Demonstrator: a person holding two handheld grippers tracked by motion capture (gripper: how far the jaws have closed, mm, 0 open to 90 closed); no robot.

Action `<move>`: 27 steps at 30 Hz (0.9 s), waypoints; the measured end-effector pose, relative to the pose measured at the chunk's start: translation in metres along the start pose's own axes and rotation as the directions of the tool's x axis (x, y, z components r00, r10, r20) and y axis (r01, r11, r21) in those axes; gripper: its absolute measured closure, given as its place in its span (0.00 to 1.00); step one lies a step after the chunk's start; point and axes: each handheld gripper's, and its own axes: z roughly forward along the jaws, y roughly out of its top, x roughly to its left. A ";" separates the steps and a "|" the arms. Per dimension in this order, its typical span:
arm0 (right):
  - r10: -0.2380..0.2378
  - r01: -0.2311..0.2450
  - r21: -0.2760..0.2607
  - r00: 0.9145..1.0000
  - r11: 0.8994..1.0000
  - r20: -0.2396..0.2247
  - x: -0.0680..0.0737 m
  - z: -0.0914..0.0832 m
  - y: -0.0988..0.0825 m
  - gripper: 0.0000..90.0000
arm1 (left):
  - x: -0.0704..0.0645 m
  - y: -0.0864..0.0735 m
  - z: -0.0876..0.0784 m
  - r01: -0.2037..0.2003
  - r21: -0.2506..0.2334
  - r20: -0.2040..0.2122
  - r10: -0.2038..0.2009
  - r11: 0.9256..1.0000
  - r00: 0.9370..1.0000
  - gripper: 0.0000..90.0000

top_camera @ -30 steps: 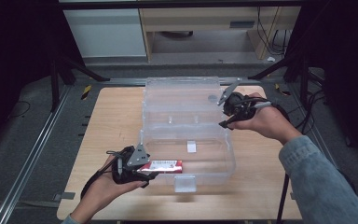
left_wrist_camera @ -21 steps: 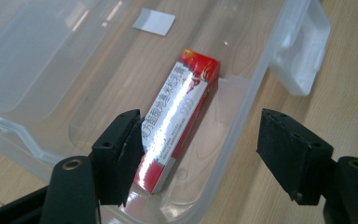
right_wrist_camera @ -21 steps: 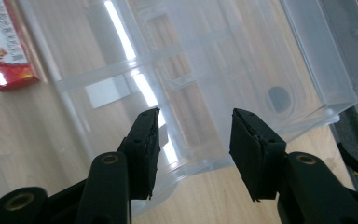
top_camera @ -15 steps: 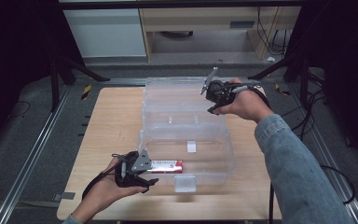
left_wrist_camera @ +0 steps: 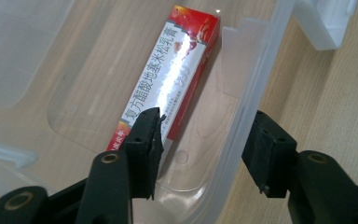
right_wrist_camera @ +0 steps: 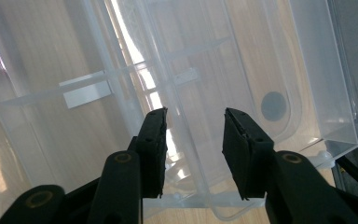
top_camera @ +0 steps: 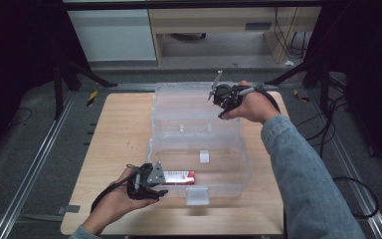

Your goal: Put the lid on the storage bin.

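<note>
Looking down, I see my left gripper at the near left corner of the clear plastic box, jaws wide apart, straddling its wall. Inside, a red and silver carton lies flat on the box floor. My right gripper hovers over the open lid on the wooden table, jaws apart, holding nothing.

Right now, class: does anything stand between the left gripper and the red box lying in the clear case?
Yes. The left gripper is open and straddles the clear case's side wall: one jaw is inside, over the near end of the red box, and the other is outside over the table.
</note>
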 end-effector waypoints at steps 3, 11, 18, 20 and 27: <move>0.001 -0.001 0.006 1.000 1.000 -0.003 0.000 0.001 0.002 0.69 | 0.000 -0.001 0.002 -0.001 0.004 0.017 0.001 1.000 1.000 0.59; -0.039 0.040 0.016 0.999 0.999 -0.023 -0.003 0.005 0.007 0.77 | 0.005 -0.003 0.004 0.023 -0.003 0.068 -0.022 1.000 0.997 0.76; -0.048 0.049 0.052 0.998 0.997 -0.032 -0.007 0.015 0.009 0.81 | 0.012 0.002 0.004 0.025 -0.008 0.095 -0.024 1.000 0.995 0.81; -0.056 0.057 0.054 0.998 0.997 -0.033 -0.007 0.016 0.009 0.83 | 0.013 0.003 0.004 0.025 -0.008 0.099 -0.024 1.000 0.995 0.81; -0.065 0.067 0.062 0.997 0.996 -0.034 -0.008 0.017 0.012 0.87 | 0.015 0.006 0.007 0.031 -0.011 0.113 -0.029 0.999 0.993 0.83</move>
